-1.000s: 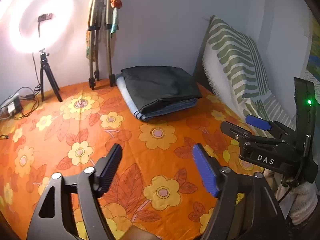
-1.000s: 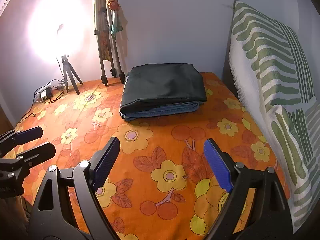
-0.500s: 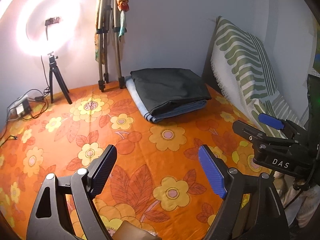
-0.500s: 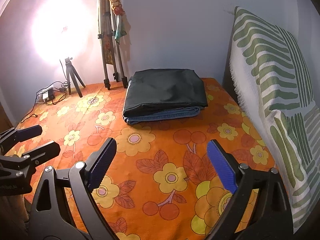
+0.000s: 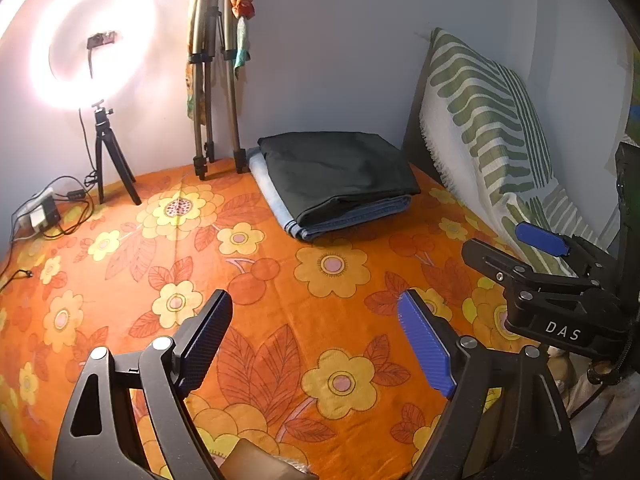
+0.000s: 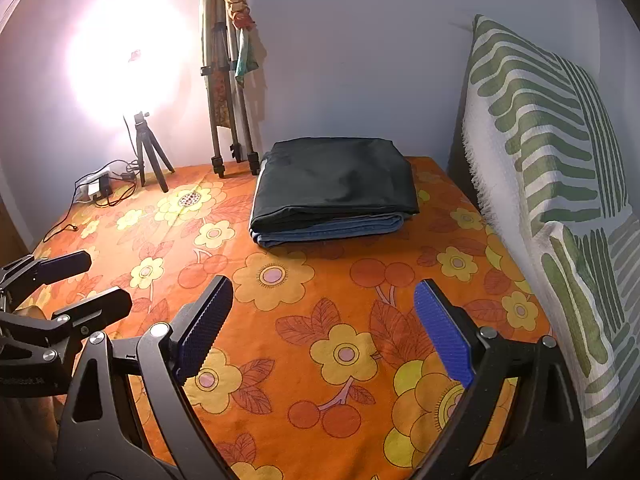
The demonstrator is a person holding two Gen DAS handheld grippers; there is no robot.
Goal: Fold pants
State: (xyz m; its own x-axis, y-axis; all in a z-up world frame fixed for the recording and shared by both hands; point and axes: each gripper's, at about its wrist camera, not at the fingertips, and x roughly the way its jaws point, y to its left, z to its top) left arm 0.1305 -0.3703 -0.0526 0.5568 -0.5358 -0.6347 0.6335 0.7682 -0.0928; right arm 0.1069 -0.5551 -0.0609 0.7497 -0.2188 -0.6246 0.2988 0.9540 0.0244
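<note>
Left wrist view: left gripper (image 5: 320, 344) released, empty, over the orange floral bedsheet (image 5: 280, 300). Folded pants (image 5: 336, 176) lie at 12 o'clock, well apart, near the wall. Right gripper (image 5: 520, 252) at 3 o'clock, released.

Right wrist view: right gripper (image 6: 324, 328) released, empty. Pants (image 6: 332, 184) at 12 o'clock; left gripper (image 6: 76, 284) at 9 o'clock.

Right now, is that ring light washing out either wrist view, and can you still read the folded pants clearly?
Left wrist view: the ring light blooms but keeps its ring shape; the folded pants read clearly. Right wrist view: the light blows out to a solid white blob, while the pants stay sharp. Both views bend at the fisheye edges.
</note>
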